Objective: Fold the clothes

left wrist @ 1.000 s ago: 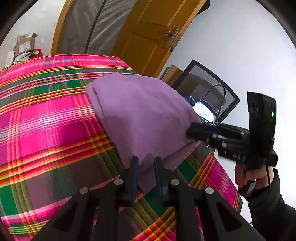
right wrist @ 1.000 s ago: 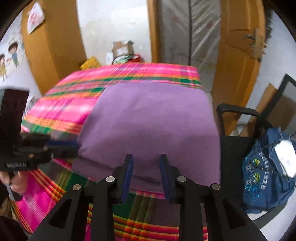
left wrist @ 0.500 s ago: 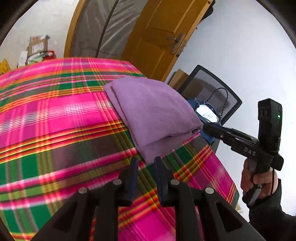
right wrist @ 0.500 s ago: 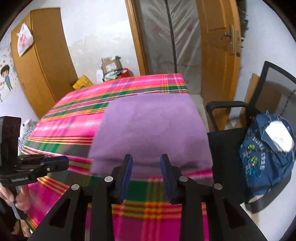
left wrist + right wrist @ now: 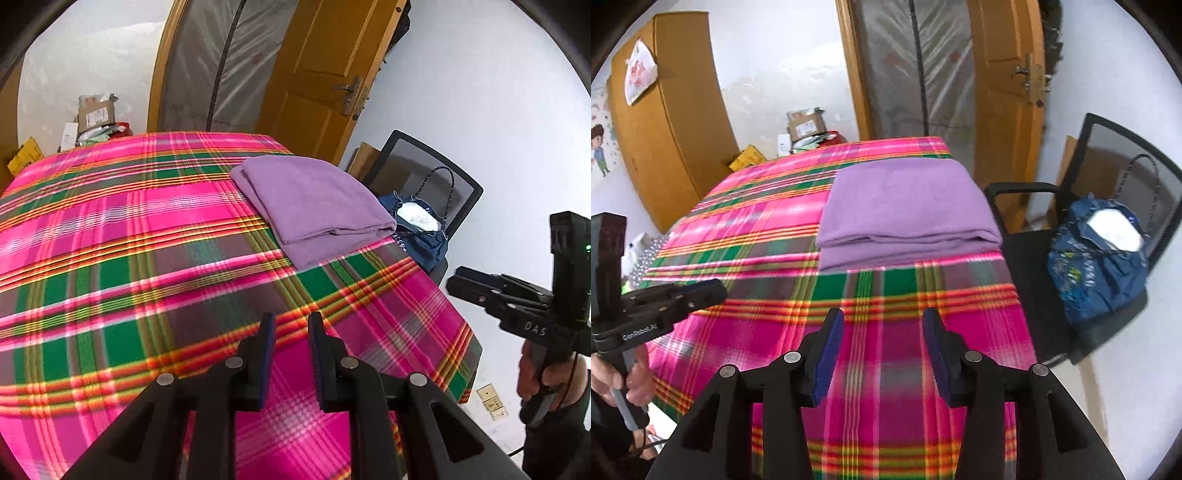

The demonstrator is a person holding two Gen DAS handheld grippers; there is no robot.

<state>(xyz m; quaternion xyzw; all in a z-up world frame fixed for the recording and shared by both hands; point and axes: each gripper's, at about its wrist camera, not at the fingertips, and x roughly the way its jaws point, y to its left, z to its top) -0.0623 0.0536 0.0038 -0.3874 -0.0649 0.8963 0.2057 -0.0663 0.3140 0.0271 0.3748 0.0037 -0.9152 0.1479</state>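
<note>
A folded purple cloth [image 5: 314,206] lies flat at the far right part of the table with the pink and green plaid cover [image 5: 129,258]. It also shows in the right wrist view [image 5: 905,210], with its folded edge toward me. My left gripper [image 5: 291,325] is open and empty, held above the table well short of the cloth. My right gripper [image 5: 882,321] is open wider and empty, also back from the cloth. Each gripper shows in the other's view: the right one [image 5: 458,280] at right, the left one [image 5: 713,291] at left.
A black office chair [image 5: 1108,206] with a blue bag [image 5: 1097,269] on its seat stands by the table's right side. A wooden door [image 5: 325,77] and a plastic-covered doorway are behind. A wooden wardrobe [image 5: 665,122] and boxes [image 5: 805,125] stand beyond the table's far end.
Both grippers have let go of the purple cloth and pulled back toward me. The cloth now lies folded on the table. The right gripper's jaws have opened wider.
</note>
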